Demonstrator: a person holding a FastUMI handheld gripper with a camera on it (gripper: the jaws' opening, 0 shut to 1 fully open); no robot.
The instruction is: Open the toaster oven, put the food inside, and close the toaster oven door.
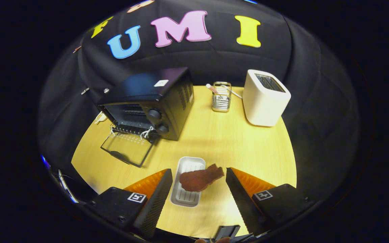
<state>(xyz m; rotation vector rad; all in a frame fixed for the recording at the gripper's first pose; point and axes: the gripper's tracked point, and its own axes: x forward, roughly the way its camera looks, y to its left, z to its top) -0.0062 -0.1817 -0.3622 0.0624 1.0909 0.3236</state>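
A brown, flat piece of food (199,180) lies across a small white ribbed tray (188,164) on the wooden table, its far end hanging over the tray's right rim. My gripper (198,171) is open, one finger on each side of the food, neither touching it. Beyond the fingers to the left stands the black toaster oven (167,98). Its glass door (127,148) is folded down flat toward the table, and the rack inside shows. A white string hangs at the door's hinge edge.
A white pop-up toaster (265,99) stands at the back right of the table (221,141). A wire holder (221,97) with a few sticks sits between it and the oven. Black cloth walls close the booth all round.
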